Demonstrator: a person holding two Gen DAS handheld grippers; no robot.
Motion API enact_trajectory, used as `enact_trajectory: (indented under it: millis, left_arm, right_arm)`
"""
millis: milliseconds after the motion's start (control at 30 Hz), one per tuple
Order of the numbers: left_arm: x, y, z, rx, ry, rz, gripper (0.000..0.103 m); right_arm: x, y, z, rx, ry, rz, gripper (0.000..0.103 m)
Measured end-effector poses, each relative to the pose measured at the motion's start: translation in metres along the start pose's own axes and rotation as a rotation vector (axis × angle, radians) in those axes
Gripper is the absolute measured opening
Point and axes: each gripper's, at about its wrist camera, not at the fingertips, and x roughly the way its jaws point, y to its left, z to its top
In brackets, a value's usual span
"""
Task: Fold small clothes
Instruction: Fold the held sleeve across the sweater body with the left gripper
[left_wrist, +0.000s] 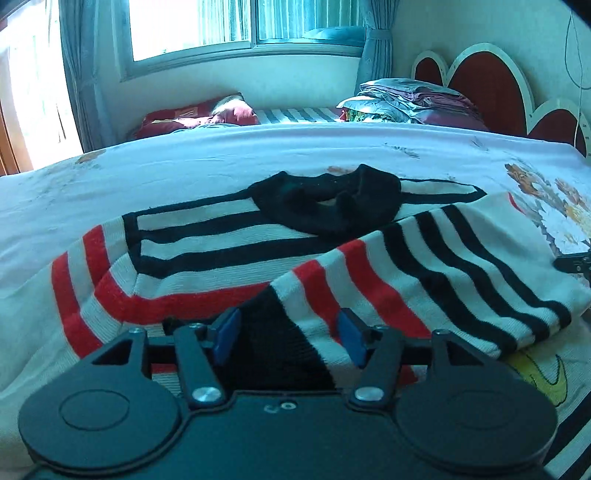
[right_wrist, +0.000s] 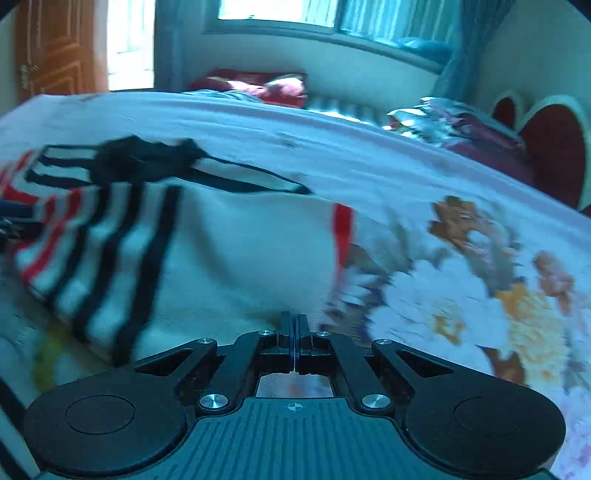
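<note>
A small white knitted sweater (left_wrist: 229, 240) with black and red stripes lies on the bed, its black collar (left_wrist: 325, 199) on the far side. One striped part (left_wrist: 461, 266) is folded over toward the middle. My left gripper (left_wrist: 288, 325) is open at the near hem; the folded cloth lies between its blue pads (left_wrist: 226, 332), which stand apart from each other. In the blurred right wrist view, my right gripper (right_wrist: 294, 325) is shut with nothing visible between its fingers. It hovers at the near edge of the sweater (right_wrist: 229, 251), beside the sheet's flower print.
The bed is covered by a white sheet (left_wrist: 184, 173) with flower prints (right_wrist: 461, 295) on the right. A stack of folded bedding (left_wrist: 413, 99) and a red pillow (left_wrist: 195, 118) lie at the far edge. A red heart-shaped headboard (left_wrist: 487, 85) stands at the right, a wooden door (right_wrist: 55, 55) at the left.
</note>
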Motion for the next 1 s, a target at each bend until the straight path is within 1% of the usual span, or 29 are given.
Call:
enact_trajectory:
  millis: [67,100,167,200,233,267,300,333,367,400,433,467,500,533,567,600,633,700,733,767,800,833,867,900,933,967,1000]
  left_arm:
    - [-0.003,0.004,-0.001,0.005,0.005,-0.007,0.061]
    - [-0.005,0.004,0.001,0.006,0.008,-0.006,0.060]
    - [-0.014,0.001,0.003,0.005,-0.014,-0.012,0.058]
    - [-0.018,-0.003,0.004,0.004,-0.022,-0.030,0.058]
    - [-0.020,-0.009,0.004,0.005,-0.029,-0.053,0.058]
    - [-0.020,-0.016,0.004,0.013,-0.033,-0.073,0.059]
    - [-0.018,-0.024,0.004,0.031,-0.030,-0.087,0.059]
    - [-0.015,-0.033,0.002,0.063,-0.015,-0.091,0.059]
    - [-0.009,-0.039,0.000,0.099,0.017,-0.066,0.062]
    - [-0.004,-0.039,-0.002,0.112,0.038,-0.045,0.062]
    - [-0.004,-0.033,-0.004,0.093,0.030,-0.056,0.065]
    - [-0.004,-0.027,-0.003,0.078,0.035,-0.059,0.065]
    - [-0.007,-0.024,-0.001,0.077,0.028,-0.047,0.063]
    - [-0.009,-0.023,0.003,0.067,0.008,-0.042,0.062]
    - [-0.009,-0.022,0.010,0.045,-0.014,-0.062,0.062]
    - [-0.008,-0.023,0.017,0.024,-0.030,-0.084,0.063]
    - [-0.005,-0.027,0.027,0.006,-0.036,-0.102,0.063]
    - [0.007,-0.043,0.046,-0.018,-0.044,-0.152,0.063]
    - [0.014,-0.050,0.053,-0.026,-0.044,-0.170,0.063]
    - [0.024,-0.056,0.058,-0.040,-0.022,-0.184,0.062]
    - [0.035,-0.060,0.061,-0.056,0.012,-0.201,0.061]
    - [0.045,-0.061,0.061,-0.059,0.044,-0.213,0.061]
    - [0.051,-0.062,0.060,-0.033,0.062,-0.191,0.059]
    - [0.053,-0.059,0.056,0.003,0.059,-0.126,0.058]
    - [0.052,-0.051,0.052,0.023,0.055,-0.055,0.060]
    - [0.051,-0.038,0.047,0.016,0.052,-0.011,0.070]
    - [0.049,-0.024,0.042,-0.008,0.052,0.012,0.081]
  right_arm:
    - [-0.001,-0.017,-0.005,0.076,0.035,0.027,0.000]
    - [-0.009,-0.022,-0.004,0.116,0.021,0.047,0.000]
    - [-0.037,-0.021,-0.001,0.147,-0.081,0.051,0.000]
    - [-0.051,-0.018,0.001,0.169,-0.121,0.080,0.000]
    - [-0.059,-0.012,0.002,0.192,-0.134,0.116,0.000]
    - [-0.061,-0.003,0.001,0.191,-0.128,0.149,0.000]
    - [-0.060,0.011,0.000,0.159,-0.106,0.178,0.000]
    - [-0.053,0.023,-0.004,0.112,-0.072,0.174,0.000]
    - [-0.043,0.030,-0.011,0.068,-0.012,0.122,0.000]
    - [-0.036,0.028,-0.023,0.072,-0.001,0.088,0.000]
    - [-0.037,0.019,-0.025,0.131,-0.002,0.115,0.000]
    - [-0.038,0.014,-0.022,0.164,0.018,0.128,0.000]
    - [-0.041,0.015,-0.014,0.137,0.017,0.117,0.000]
    - [-0.046,0.017,-0.007,0.109,-0.025,0.095,0.000]
    - [-0.049,0.017,0.002,0.102,-0.074,0.102,0.000]
    - [-0.045,0.014,0.014,0.124,-0.100,0.137,0.000]
    - [-0.037,0.016,0.027,0.145,-0.109,0.160,0.000]
    - [-0.015,0.027,0.053,0.136,-0.128,0.190,0.000]
    - [-0.003,0.033,0.063,0.133,-0.115,0.216,0.000]
    - [0.010,0.038,0.072,0.136,-0.089,0.258,0.000]
    - [0.026,0.043,0.079,0.133,-0.046,0.317,0.000]
    - [0.037,0.048,0.083,0.114,-0.021,0.343,0.000]
    - [0.047,0.050,0.084,0.072,-0.004,0.326,0.000]
    - [0.050,0.046,0.083,0.050,-0.022,0.260,0.000]
    - [0.052,0.033,0.083,0.078,-0.025,0.204,0.000]
    - [0.055,0.018,0.082,0.130,-0.023,0.202,0.000]
    - [0.056,0.003,0.078,0.172,-0.023,0.185,0.000]
